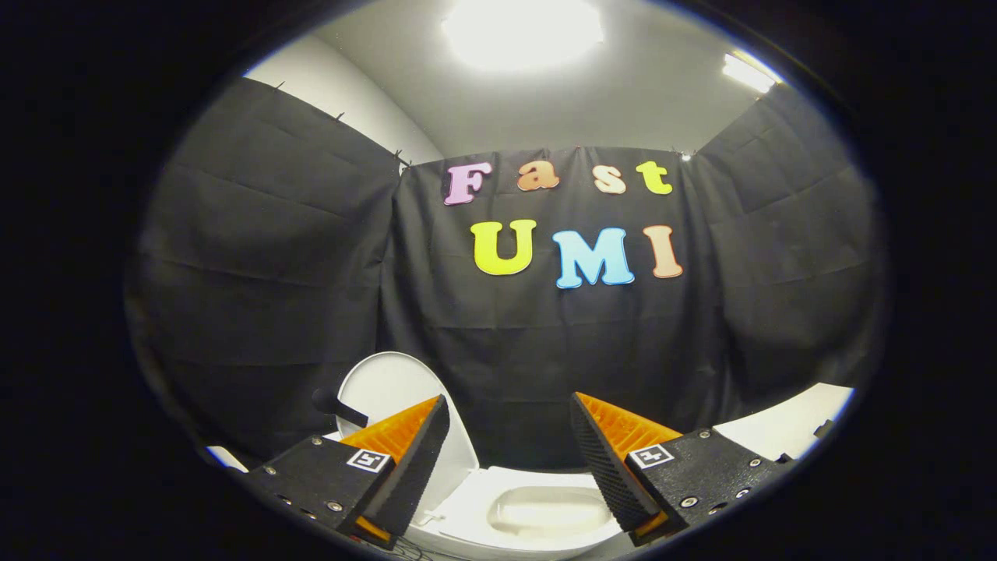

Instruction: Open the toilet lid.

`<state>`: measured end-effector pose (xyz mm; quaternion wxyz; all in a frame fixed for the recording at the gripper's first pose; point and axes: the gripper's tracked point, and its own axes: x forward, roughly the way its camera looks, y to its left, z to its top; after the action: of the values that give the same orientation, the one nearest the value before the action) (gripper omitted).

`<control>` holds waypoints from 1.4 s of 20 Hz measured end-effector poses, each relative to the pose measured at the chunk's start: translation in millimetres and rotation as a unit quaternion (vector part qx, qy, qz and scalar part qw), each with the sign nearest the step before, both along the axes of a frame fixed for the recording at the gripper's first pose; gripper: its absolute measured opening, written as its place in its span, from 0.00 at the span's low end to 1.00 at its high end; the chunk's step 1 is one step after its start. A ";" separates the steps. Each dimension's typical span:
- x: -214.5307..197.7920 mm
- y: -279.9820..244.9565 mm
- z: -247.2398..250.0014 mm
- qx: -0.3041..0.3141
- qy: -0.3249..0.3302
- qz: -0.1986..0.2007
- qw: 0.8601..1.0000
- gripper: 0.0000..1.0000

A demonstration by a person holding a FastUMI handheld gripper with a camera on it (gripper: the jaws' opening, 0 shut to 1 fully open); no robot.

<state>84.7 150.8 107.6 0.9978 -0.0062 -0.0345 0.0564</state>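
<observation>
A white toilet (475, 514) sits low ahead, its bowl (549, 510) showing between and just beyond my fingers. The white lid (382, 389) stands raised, tilted up behind the left finger, against the black cloth wall. My gripper (510, 460) is open, with a wide gap between the two fingers and nothing held. The left finger (420, 460) overlaps the lower part of the lid in view; whether it touches the lid I cannot tell. The right finger (607, 467) hangs over the bowl's right rim.
A dark knob-ended handle (336, 405) sticks out beside the lid, left of the left finger. A white surface (787, 425) runs off to the right beyond the right finger. Black cloth walls close the booth on three sides, under a bright ceiling lamp (522, 31).
</observation>
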 end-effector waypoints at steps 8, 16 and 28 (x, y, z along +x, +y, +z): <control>-24.8 -57.2 -19.1 -0.015 -0.008 -0.032 0.999 0.95; -38.6 -84.9 -54.8 -0.007 -0.011 -0.027 1.000 0.96; -45.3 -77.1 -96.1 0.007 0.004 -0.007 1.000 0.96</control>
<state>39.4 73.8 11.5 0.9983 0.0012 -0.0305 0.0489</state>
